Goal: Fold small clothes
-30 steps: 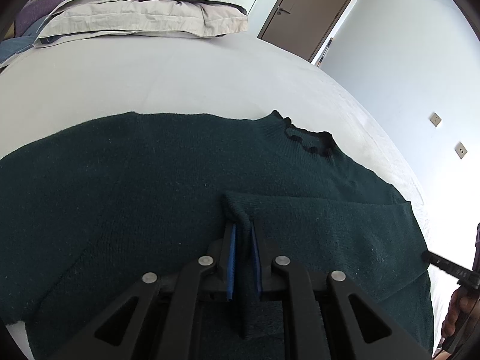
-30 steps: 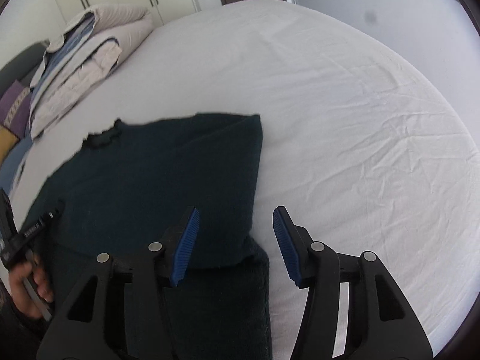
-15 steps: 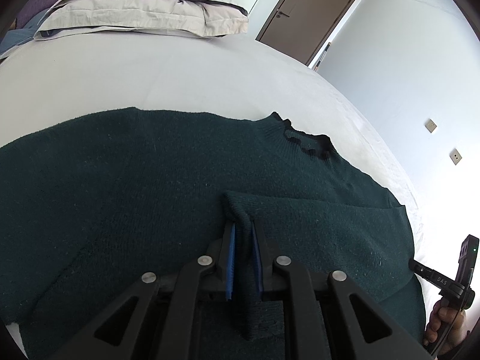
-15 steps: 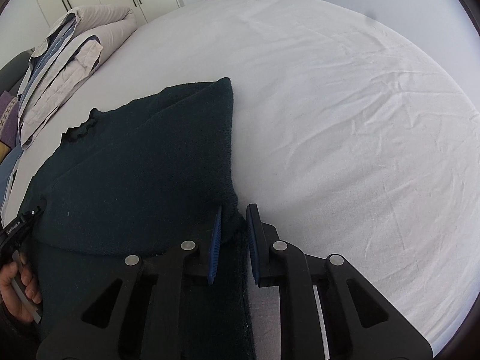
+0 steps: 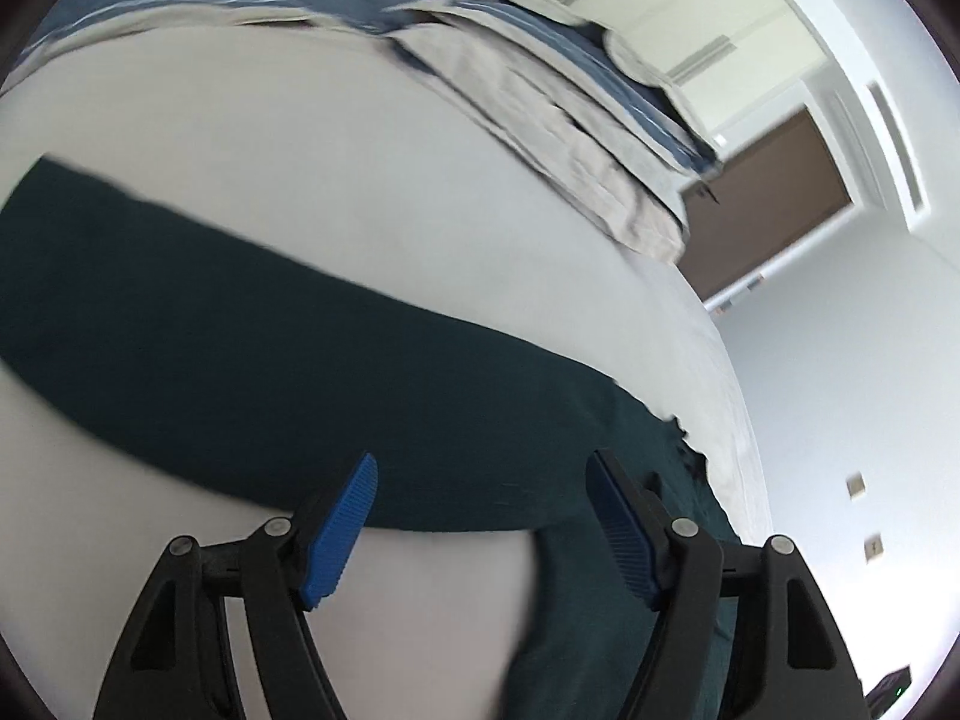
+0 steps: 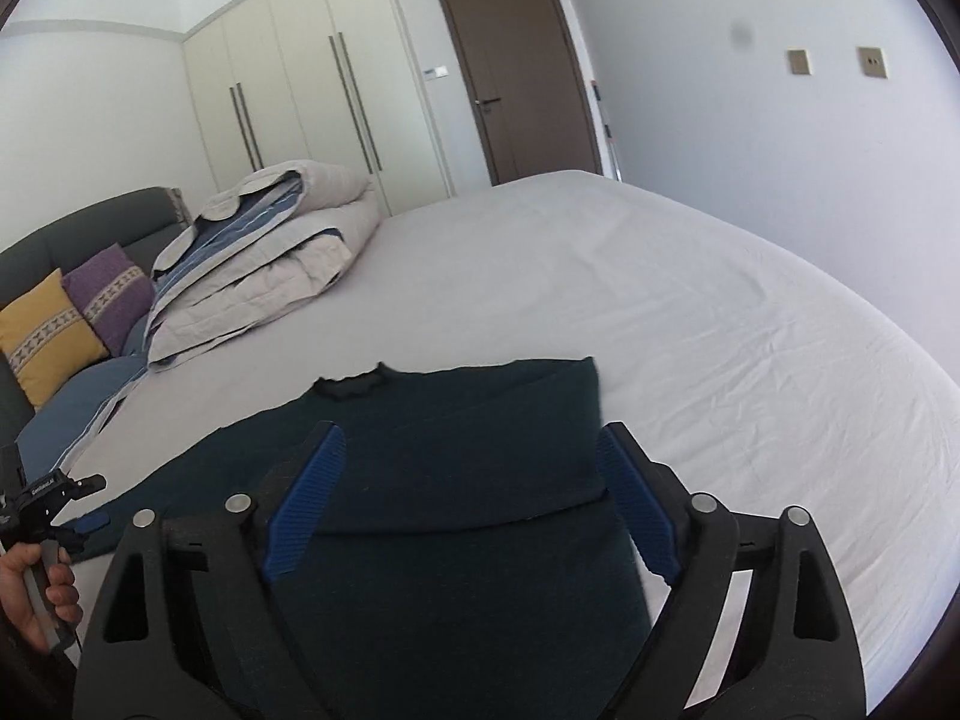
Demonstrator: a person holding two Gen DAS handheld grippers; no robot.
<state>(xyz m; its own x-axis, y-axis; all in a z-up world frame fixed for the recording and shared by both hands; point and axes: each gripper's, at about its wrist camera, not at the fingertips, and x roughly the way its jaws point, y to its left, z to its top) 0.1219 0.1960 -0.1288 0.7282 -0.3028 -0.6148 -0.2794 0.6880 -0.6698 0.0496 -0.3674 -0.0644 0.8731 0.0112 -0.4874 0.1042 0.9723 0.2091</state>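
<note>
Both tongs, left and right, gape empty over the sweater; sleeves look folded, so next grasp the six o'clock hem.

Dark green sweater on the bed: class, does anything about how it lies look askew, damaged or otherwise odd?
Nothing stands out as damaged. The dark green sweater lies flat on the white sheet, one sleeve folded across the body, its neck towards the folded duvet. Both the left gripper and the right gripper are open above it.
</note>
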